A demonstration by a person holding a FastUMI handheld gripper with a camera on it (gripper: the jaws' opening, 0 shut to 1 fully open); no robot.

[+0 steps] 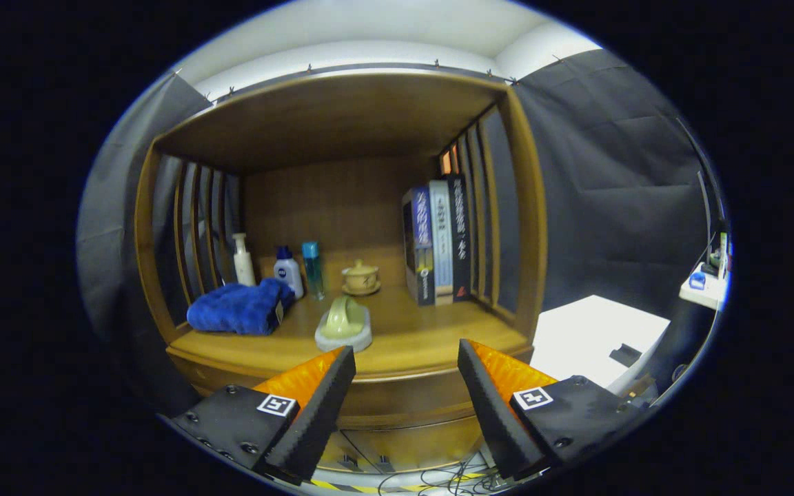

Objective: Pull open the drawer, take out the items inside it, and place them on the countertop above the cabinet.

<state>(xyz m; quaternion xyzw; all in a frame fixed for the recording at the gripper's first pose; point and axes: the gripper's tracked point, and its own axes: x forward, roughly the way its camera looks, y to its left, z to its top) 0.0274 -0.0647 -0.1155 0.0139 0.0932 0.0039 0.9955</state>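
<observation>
Spread wide and empty, the gripper (407,386) hangs before the closed drawer (404,403) under the countertop (431,337); its stiff wooden front will likely slide heavily, best hooked at its lower edge.

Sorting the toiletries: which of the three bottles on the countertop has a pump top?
The white bottle, leftmost, behind the blue towel; the other two have caps.
</observation>
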